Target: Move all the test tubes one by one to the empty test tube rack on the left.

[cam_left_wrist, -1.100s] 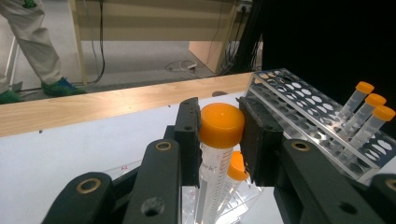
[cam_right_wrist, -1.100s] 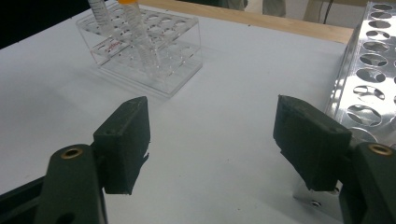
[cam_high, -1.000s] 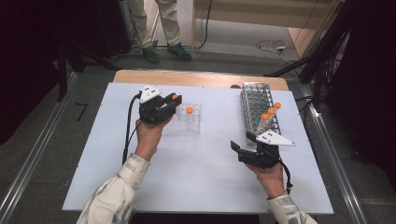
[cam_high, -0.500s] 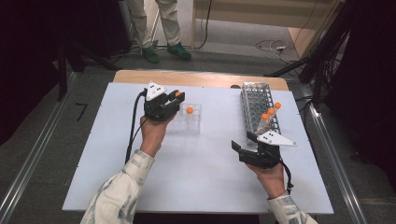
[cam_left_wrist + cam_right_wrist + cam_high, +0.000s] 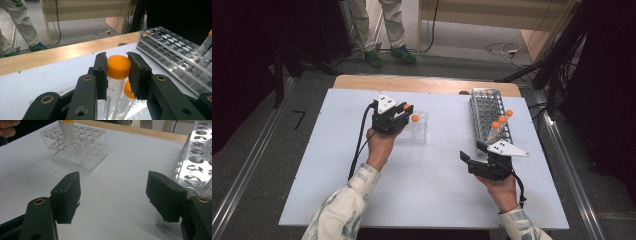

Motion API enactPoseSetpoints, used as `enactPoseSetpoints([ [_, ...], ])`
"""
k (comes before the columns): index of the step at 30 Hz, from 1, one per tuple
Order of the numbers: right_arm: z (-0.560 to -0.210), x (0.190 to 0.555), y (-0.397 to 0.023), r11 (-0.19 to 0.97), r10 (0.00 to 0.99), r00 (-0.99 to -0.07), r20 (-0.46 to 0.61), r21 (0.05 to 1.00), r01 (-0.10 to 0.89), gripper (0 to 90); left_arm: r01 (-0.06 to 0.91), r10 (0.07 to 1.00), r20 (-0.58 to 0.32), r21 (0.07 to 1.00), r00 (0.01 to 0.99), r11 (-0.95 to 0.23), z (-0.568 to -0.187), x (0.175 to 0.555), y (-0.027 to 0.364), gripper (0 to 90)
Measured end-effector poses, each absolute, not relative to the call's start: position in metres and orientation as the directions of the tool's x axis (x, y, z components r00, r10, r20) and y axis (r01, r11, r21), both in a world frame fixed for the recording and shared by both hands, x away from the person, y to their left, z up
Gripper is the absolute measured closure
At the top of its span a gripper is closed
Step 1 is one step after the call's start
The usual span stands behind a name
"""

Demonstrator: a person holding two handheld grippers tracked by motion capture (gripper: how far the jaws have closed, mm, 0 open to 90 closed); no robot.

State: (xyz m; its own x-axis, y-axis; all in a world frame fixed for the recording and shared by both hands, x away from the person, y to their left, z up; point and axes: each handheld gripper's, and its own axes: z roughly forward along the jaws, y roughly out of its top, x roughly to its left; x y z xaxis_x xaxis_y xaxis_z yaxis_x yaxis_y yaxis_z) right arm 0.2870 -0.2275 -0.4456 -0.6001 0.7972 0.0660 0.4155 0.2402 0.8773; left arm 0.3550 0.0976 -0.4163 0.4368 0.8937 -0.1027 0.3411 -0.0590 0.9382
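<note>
My left gripper [image 5: 403, 111] is shut on the orange cap of a clear tube [image 5: 118, 66], which hangs upright over a clear acrylic rack [image 5: 419, 134]. A second orange-capped tube [image 5: 415, 118] stands in that rack, just behind the held one [image 5: 128, 90]. My right gripper [image 5: 474, 154] rests low over the white table with its jaws wide apart and nothing between them [image 5: 116, 195]. It sits at the near end of a metal rack [image 5: 486, 107]. From the right gripper view the clear rack [image 5: 75, 147] lies ahead to the left, with a tube [image 5: 71, 135] leaning in it.
The metal rack [image 5: 170, 47] holds three orange-capped tubes [image 5: 502, 120] near its front end. A wooden strip [image 5: 422, 84] borders the table's far edge. A person's legs [image 5: 382, 30] stand beyond it. Bare white tabletop [image 5: 432, 175] lies between the two hands.
The left gripper has drifted slightly to the right with the tube, closer over the clear rack. The right gripper has stayed put.
</note>
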Motion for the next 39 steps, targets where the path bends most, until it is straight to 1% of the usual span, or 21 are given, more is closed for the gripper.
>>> enactPoseSetpoints([
  [7, -0.446, 0.287, -0.227, 0.242, 0.797, -0.600, 0.065, 0.876, 0.417, 26.4, 0.345, 0.893, -0.106, 0.937, 0.437, -0.057, -0.423, 0.354, 0.098, 69.5],
  [18, -0.446, 0.287, -0.227, 0.242, 0.797, -0.600, 0.065, 0.876, 0.417, 26.4, 0.350, 0.885, -0.131, 0.936, 0.447, -0.038, -0.422, 0.351, 0.100, 66.1],
  [24, -0.446, 0.287, -0.228, 0.237, 0.800, -0.596, 0.069, 0.877, 0.419, 26.4, 0.360, 0.877, -0.157, 0.933, 0.454, -0.020, -0.420, 0.349, 0.103, 57.4],
  [31, -0.445, 0.288, -0.232, 0.231, 0.808, -0.585, 0.068, 0.877, 0.421, 26.6, 0.385, 0.870, -0.206, 0.923, 0.448, 0.020, -0.420, 0.338, 0.109, 42.0],
  [37, -0.446, 0.290, -0.236, 0.218, 0.828, -0.557, 0.066, 0.877, 0.427, 28.6, 0.396, 0.880, -0.192, 0.918, 0.435, 0.005, -0.426, 0.322, 0.114, 28.9],
  [39, -0.446, 0.291, -0.238, 0.213, 0.838, -0.542, 0.060, 0.879, 0.427, 29.6, 0.401, 0.880, -0.195, 0.916, 0.433, 0.006, -0.430, 0.316, 0.118, 26.0],
])
